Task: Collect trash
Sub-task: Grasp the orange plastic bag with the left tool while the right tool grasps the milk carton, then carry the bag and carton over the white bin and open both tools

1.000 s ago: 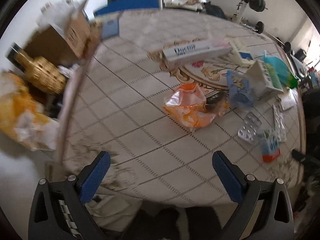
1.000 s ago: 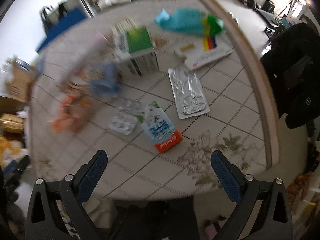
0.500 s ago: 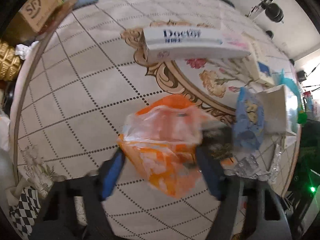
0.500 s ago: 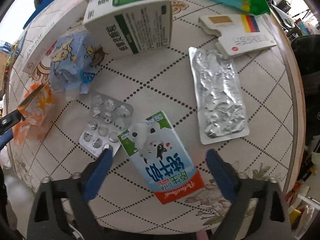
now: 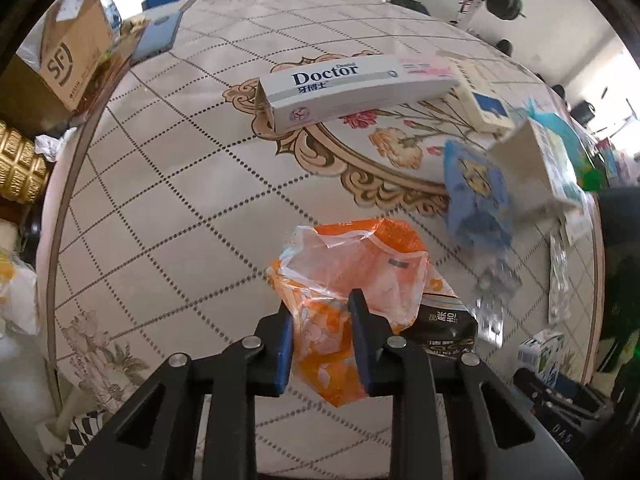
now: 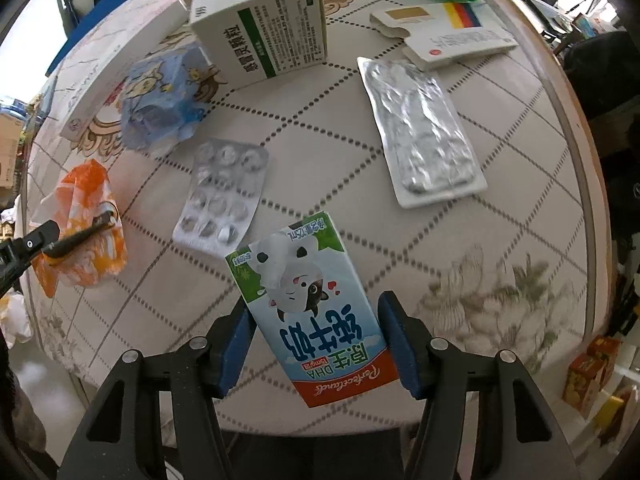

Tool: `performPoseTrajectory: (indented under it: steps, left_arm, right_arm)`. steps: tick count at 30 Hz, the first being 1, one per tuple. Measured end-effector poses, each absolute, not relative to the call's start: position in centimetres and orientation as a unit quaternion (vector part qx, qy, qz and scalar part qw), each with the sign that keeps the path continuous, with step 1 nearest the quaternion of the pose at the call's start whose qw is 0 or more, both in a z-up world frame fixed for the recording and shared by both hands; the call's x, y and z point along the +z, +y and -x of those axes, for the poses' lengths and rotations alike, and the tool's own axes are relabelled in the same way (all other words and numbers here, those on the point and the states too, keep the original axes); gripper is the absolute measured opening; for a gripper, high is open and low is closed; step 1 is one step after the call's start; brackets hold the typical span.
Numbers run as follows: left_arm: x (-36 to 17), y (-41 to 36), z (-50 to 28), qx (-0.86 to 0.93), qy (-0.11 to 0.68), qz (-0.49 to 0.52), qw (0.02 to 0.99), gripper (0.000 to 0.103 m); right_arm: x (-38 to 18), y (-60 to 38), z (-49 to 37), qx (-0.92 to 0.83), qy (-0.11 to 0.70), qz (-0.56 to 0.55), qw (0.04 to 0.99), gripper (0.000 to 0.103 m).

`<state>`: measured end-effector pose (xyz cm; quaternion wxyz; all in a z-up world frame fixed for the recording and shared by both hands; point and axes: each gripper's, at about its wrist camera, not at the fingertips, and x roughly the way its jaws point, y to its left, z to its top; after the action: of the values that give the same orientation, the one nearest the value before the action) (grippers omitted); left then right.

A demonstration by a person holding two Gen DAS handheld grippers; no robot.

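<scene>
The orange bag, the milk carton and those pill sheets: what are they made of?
Orange bag: thin plastic film, glossy and partly see-through, crumpled between the left gripper fingers.
Milk carton: coated printed paperboard by its flat, creased sides, with a slight sheen.
Small pill sheet: clear plastic bubbles, probably on foil.
Large pill sheet: wrinkled silvery foil, shiny.
</scene>
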<state>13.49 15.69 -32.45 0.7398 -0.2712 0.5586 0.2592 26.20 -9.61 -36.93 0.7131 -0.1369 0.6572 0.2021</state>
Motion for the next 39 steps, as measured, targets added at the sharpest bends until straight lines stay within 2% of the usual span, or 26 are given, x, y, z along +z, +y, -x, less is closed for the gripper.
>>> performPoseTrajectory:
  steps: [12,19,27,34,39]
  left_arm:
    - [-32.8,6.3,-6.7,0.261,0.558,0.243,0.749,0.022]
    - [-36.3,-0.3,-0.5,0.304,0.574,0.281,0.707,0.022]
    - [-49.3,-3.2,3.5,0.327,0.599,0.376,0.627,0.022]
    - [-63.8,-2.3,4.9,0.326,0.612,0.438,0.572,0.022]
    - [-73.1,-1.7,4.8,0.31,0.617,0.459,0.558,0.022]
  right_arm:
    - [-35.8,-15.4,-19.5,0.275,0.656,0.14,0.689,0.062]
    - [-40.4,-21.0,-15.2,0.332,0.675,0.192,0.631,0.062]
    - [-51.9,-25.6,-12.7,0.352,0.691,0.289,0.561,0.062]
    - [-66.6,-22.9,-12.3,0.353,0.675,0.349,0.546,0.062]
    - [-77.3,-19.8,-11.5,0.336,0.682,0.348,0.548,0.062]
